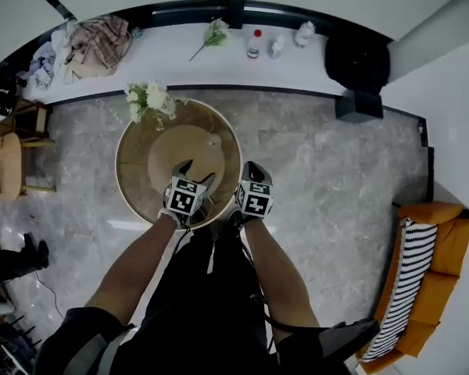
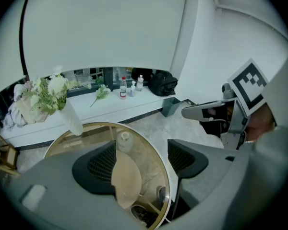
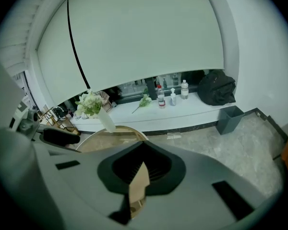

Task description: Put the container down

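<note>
Both forearms reach down over the round glass table (image 1: 119,170), grippers side by side. The left gripper (image 1: 197,172) has its tongs spread wide with nothing between them. The right gripper (image 1: 250,169) is pinched together, empty. The clear container (image 1: 213,141) stands on the glass just ahead of the left gripper. A flower vase (image 1: 148,98) sits at the far rim. The bottles (image 1: 254,44) on the ledge have labels too small to read.

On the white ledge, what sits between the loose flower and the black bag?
Three small bottles stand there in a row; the head view shows them.
</note>
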`<act>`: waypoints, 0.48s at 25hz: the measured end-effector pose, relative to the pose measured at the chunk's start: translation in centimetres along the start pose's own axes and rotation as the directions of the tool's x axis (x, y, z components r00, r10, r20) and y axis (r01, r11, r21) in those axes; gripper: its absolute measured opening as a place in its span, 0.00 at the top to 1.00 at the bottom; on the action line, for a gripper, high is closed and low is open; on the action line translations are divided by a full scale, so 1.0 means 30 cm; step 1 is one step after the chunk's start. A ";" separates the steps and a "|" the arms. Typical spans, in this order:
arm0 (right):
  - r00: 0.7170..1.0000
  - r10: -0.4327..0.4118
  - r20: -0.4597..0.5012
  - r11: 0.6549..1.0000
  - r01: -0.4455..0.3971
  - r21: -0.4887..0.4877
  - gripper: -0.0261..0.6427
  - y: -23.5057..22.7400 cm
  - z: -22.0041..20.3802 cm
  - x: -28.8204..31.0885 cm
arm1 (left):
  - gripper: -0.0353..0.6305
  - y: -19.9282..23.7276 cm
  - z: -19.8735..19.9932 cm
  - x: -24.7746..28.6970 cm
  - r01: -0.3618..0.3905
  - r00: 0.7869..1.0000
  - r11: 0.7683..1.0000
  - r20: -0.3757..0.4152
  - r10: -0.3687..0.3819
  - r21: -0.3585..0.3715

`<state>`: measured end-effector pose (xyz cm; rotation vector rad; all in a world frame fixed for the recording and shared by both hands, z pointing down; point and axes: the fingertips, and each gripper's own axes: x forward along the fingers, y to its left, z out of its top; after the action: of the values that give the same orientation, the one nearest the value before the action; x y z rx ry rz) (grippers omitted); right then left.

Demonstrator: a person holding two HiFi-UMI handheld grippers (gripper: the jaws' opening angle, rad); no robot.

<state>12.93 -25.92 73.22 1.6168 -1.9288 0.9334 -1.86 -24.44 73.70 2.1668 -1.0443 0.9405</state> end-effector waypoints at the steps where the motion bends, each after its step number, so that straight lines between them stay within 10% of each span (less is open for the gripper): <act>1: 1.000 0.004 0.006 1.000 -0.004 -0.011 0.96 0.014 0.016 -0.015 | 0.43 0.003 0.025 -0.021 0.001 1.000 1.000 0.024 -0.001 -0.006; 12: 0.986 0.102 0.133 0.994 -0.097 -0.040 0.96 0.177 0.239 -0.184 | 0.70 0.013 0.234 -0.261 -0.026 0.971 0.986 0.230 0.064 -0.164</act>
<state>9.47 -27.09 63.38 1.6144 -2.1224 0.8442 -3.27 -26.28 63.43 2.1634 -1.2412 0.6053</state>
